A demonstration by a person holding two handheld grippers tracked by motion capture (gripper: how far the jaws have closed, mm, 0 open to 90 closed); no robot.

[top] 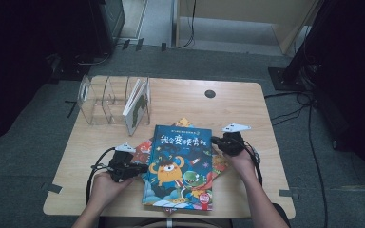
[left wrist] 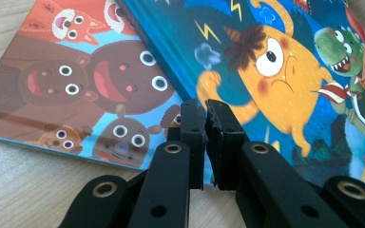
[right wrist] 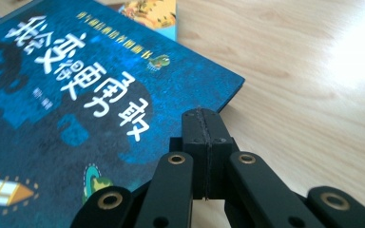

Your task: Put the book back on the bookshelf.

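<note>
Currently, step: squaring the blue hardcover picture book atop the stack on the wooden desk.
Left hand-held gripper: pressed together, empty, at the book's left edge.
Right hand-held gripper: pressed together, empty, by its right edge.
Next: probably nudging both edges evenly.

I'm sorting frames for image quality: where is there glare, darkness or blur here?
High view: dark surroundings, soft overall, only the table lit. Right gripper view: glare whitens the wood at upper right, and the blue book blurs toward the left edge. Left gripper view: evenly lit, book covers sharp, the near jaws slightly soft.
</note>
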